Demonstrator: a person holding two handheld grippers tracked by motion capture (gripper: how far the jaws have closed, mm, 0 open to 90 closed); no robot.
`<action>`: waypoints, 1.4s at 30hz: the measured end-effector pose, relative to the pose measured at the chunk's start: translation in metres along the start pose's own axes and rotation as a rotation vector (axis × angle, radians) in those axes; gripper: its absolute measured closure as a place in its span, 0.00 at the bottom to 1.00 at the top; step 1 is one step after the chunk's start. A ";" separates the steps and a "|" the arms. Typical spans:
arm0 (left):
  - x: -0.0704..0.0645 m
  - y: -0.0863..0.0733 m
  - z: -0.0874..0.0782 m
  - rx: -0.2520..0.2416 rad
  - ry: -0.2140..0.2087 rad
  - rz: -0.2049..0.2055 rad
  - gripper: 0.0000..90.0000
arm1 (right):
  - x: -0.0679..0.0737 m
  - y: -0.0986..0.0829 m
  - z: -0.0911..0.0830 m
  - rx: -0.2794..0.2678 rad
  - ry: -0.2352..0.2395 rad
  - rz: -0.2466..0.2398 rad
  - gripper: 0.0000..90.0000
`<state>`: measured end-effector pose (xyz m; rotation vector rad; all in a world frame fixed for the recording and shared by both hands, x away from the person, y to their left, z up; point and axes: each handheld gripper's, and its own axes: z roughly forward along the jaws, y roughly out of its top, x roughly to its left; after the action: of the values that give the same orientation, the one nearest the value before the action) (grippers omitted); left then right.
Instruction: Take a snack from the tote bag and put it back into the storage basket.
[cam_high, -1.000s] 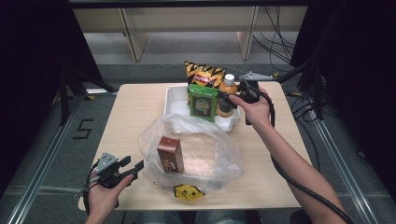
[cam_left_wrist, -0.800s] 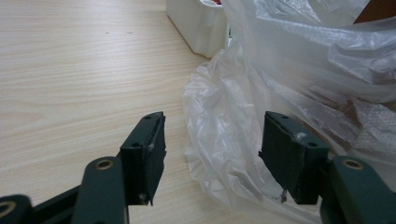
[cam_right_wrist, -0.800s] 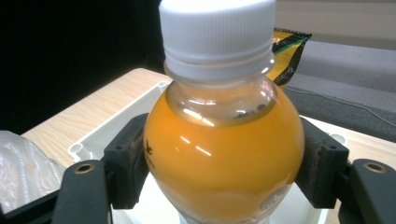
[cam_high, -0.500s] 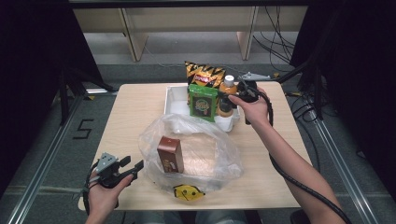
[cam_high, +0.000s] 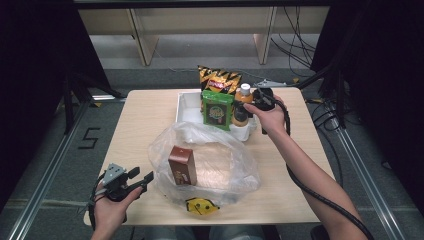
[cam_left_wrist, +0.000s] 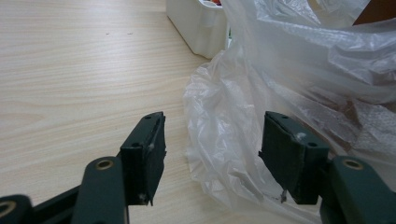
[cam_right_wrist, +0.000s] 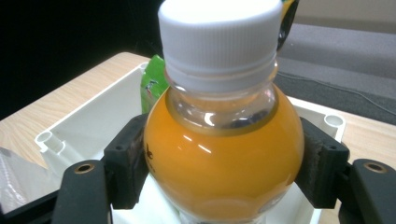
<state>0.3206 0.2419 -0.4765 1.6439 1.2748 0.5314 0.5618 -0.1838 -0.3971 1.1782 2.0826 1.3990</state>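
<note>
An orange juice bottle with a white cap stands in the white tray at the back of the table. My right gripper has a jaw pressed on each side of its round shoulder. From above, the right gripper reaches the bottle from the right. A clear plastic bag lies mid-table with a brown box upright inside. My left gripper is at the front left, open. In the left gripper view its jaws stand either side of the bag's edge, apart from it.
In the tray, a green box stands beside the bottle and an orange-black crisp bag behind it. A small yellow object lies at the table's front edge. Bare wood lies to the left of the tray.
</note>
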 end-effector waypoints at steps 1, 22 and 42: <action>0.000 0.000 0.000 -0.001 -0.001 0.000 0.44 | 0.000 -0.001 0.000 0.010 -0.003 0.007 0.34; 0.000 0.000 0.000 0.001 0.001 0.000 0.44 | -0.006 -0.018 0.010 0.054 -0.005 -0.007 0.34; 0.000 0.000 0.001 0.008 0.005 0.002 0.44 | -0.013 -0.029 0.016 0.093 -0.001 -0.068 0.34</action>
<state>0.3207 0.2414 -0.4771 1.6513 1.2807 0.5321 0.5676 -0.1895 -0.4311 1.1315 2.1866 1.2834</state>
